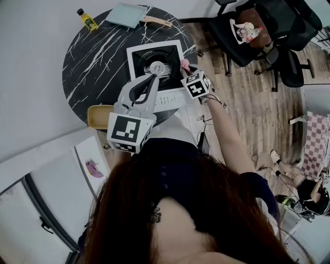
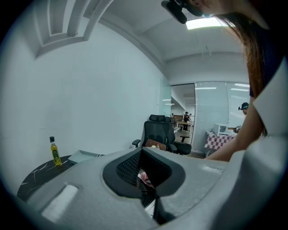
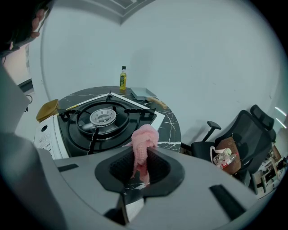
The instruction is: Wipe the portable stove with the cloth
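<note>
The portable stove (image 1: 154, 64), white with a black top and a round burner, stands on the round black marble table (image 1: 93, 67). My right gripper (image 1: 184, 69) is shut on a pink cloth (image 1: 184, 64) at the stove's right edge. In the right gripper view the cloth (image 3: 144, 140) sticks up between the jaws of my right gripper (image 3: 141, 155), with the stove (image 3: 103, 121) just beyond on the left. My left gripper (image 1: 153, 77) hovers over the stove's near edge, its jaws together and holding nothing. The left gripper (image 2: 148, 179) points over the table toward the room.
A yellow oil bottle (image 1: 87, 19) and a teal board with a wooden handle (image 1: 126, 14) lie at the table's far side. A tan dish (image 1: 98, 116) sits at the near left rim. Black office chairs (image 1: 258, 26) stand on the wooden floor to the right.
</note>
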